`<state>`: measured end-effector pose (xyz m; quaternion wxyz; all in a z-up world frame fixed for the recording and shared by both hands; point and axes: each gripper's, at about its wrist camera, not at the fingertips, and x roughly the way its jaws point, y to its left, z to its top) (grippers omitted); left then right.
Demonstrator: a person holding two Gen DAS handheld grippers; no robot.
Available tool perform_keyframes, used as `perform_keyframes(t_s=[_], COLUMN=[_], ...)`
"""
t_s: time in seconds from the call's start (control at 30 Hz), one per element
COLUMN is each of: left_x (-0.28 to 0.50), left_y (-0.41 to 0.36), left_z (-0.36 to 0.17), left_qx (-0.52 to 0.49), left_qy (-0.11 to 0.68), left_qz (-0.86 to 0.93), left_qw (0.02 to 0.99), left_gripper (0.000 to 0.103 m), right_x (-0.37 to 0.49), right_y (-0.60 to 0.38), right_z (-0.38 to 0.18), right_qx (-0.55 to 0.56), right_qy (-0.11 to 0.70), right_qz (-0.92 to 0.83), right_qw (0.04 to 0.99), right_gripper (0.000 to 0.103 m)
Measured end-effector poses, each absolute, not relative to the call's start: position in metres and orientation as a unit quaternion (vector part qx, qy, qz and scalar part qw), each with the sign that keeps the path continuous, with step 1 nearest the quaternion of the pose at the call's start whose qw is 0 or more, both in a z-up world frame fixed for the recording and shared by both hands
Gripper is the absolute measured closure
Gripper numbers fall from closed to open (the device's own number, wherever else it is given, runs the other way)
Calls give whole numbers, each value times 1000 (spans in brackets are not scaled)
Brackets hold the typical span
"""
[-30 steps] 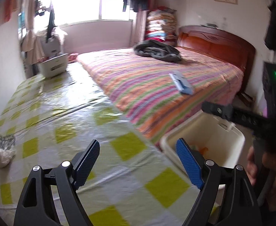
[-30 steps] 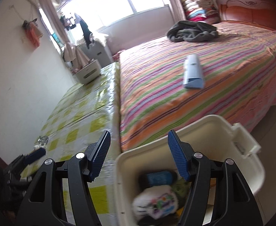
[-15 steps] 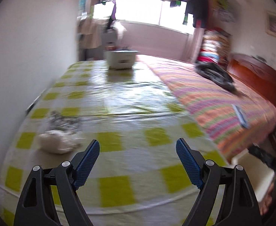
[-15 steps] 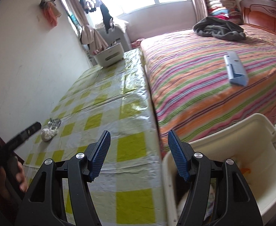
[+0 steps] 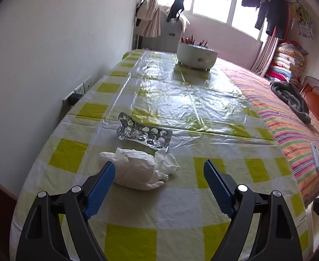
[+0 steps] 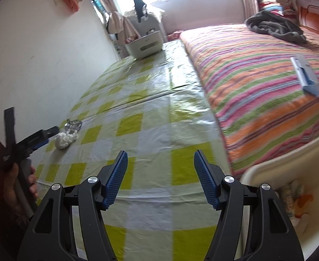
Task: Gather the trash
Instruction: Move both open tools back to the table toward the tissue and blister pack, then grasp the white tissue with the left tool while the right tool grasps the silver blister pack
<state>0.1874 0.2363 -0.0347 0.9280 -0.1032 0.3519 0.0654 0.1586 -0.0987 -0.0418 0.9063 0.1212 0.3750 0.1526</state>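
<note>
Some trash already lies in the white plastic bin (image 6: pixel 274 165) beside my desk (image 5: pixel 181 100). Left: a crumpled white tissue wad (image 5: pixel 137 169) and a foil blister pack (image 5: pixel 144 133) just behind it. My left gripper (image 5: pixel 159 174) is wide open, empty, nearing the wad; my right gripper (image 6: pixel 160 174) gapes empty.

Frame edge cuts off the white bin (image 6: pixel 289 161).

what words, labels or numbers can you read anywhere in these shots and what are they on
None can be read.
blister pack: only foil and pill pockets show, no print.
white tub: a blurred mark on its side, unreadable.
blue box on the bed: no legible label.
wrapper in the bin: a pattern, too blurred to read.
</note>
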Motion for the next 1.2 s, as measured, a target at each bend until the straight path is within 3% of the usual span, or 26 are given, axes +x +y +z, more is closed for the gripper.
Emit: perform_keyframes(t_s=[0.33, 0.5, 0.67, 1.0, 1.2], left_x=[204, 208, 207, 197, 188], left_y=[257, 265, 272, 278, 288], left_z=[-47, -53, -56, -51, -50], left_qx=[-128, -138, -139, -129, -122], left_qy=[367, 381, 386, 382, 386], left_qz=[56, 45, 33, 15, 15], left_qw=[919, 913, 911, 915, 914], left_gripper=[23, 55, 74, 89, 90], right_x=[204, 231, 254, 288, 300], right_y=[-17, 30, 74, 159, 211], right_z=[-13, -5, -7, -26, -43], right_qx=[71, 41, 27, -37, -122], right_qy=[380, 380, 389, 407, 415], right_qz=[228, 264, 300, 362, 405], right_qw=[893, 886, 871, 838, 806], right_gripper=[40, 40, 40, 40, 40])
